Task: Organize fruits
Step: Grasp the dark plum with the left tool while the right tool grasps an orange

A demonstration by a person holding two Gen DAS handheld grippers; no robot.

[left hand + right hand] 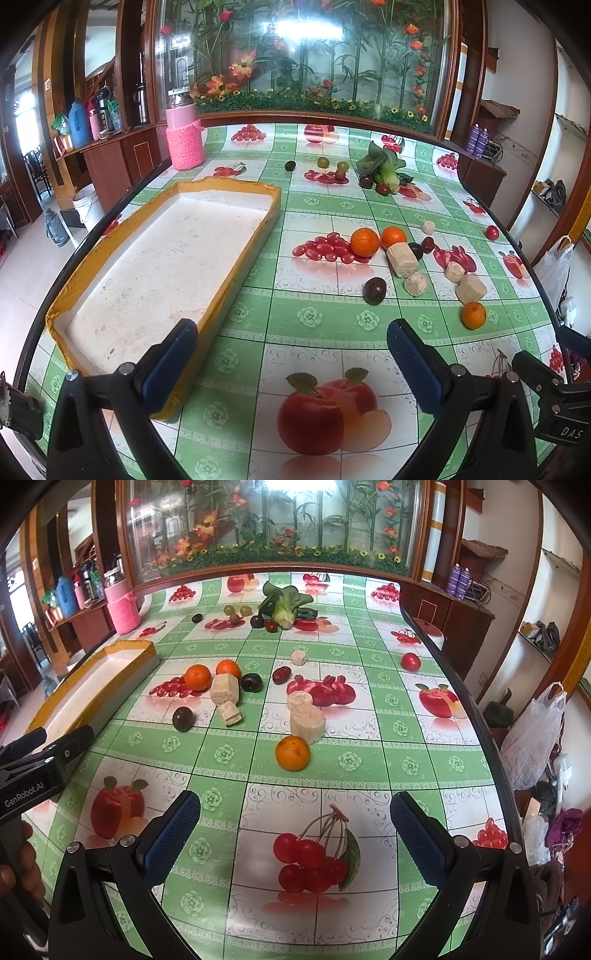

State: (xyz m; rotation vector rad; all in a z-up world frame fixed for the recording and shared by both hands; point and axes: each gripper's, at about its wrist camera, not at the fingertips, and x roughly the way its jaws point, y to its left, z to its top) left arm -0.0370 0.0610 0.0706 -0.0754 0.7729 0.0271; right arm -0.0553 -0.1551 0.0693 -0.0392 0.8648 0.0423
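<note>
A home dining room: fruit-print tablecloth (369,760), thermos flasks (79,123) on a wooden sideboard (110,147), glass-fronted flower display (295,55).

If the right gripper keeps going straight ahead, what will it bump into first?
Probably the lone orange. It lies ahead of the open right gripper, roughly centred between its fingers, with only bare tablecloth before it. Depth is hard to judge.

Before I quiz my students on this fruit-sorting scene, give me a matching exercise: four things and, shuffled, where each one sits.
Things:
1. foam tray
2. lone orange
3. bok choy
4. pink flask

Places:
A. far end of the table, among small dark fruits
B. nearest the right gripper
C. far left corner of the table
D. along the table's left edge, beside the left gripper

Pairs: 1-D, 2-B, 3-A, 4-C
</note>
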